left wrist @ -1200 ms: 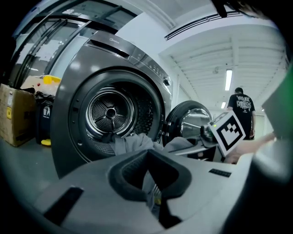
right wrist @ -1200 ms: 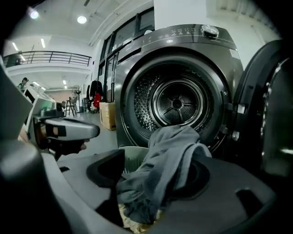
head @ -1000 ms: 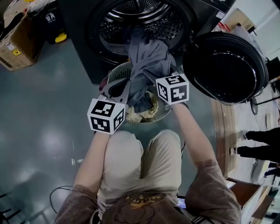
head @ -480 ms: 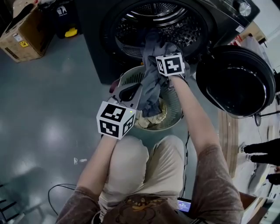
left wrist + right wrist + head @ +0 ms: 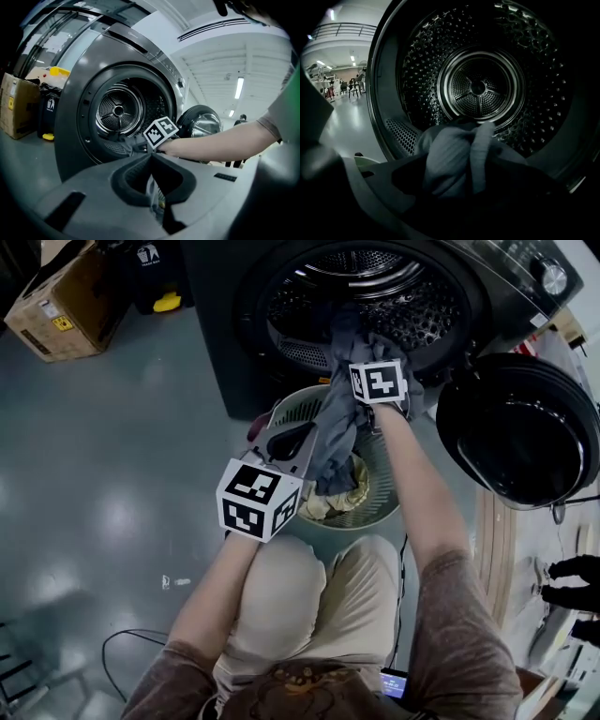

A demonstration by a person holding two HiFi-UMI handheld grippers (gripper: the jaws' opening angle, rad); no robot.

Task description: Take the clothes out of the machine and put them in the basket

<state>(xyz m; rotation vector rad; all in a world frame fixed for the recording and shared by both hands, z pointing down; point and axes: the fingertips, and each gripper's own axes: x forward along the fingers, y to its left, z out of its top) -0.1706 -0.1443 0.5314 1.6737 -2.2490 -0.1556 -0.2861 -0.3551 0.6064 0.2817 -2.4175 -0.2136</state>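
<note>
A grey garment (image 5: 336,427) hangs from the lip of the washing machine's drum (image 5: 375,287) down into the pale mesh basket (image 5: 373,517), which holds other clothes. My right gripper (image 5: 367,351) reaches into the drum mouth. Its jaws are closing, and in the right gripper view (image 5: 459,164) a bunched fold of the grey garment (image 5: 454,154) sits pinched between them. My left gripper (image 5: 286,439) hovers over the basket's near left rim. In the left gripper view (image 5: 151,157) its tips meet with nothing held, and the right gripper's marker cube (image 5: 161,132) shows in front of the drum.
The machine's round door (image 5: 520,427) stands swung open at the right. A cardboard box (image 5: 66,301) and a yellow item (image 5: 169,303) sit on the grey floor at the upper left. A cable (image 5: 141,643) lies at the lower left. Someone's shoes (image 5: 572,570) are at the far right.
My right gripper has gone from above the basket up to the drum mouth, higher along the grey garment. The left gripper has stayed by the basket rim.
</note>
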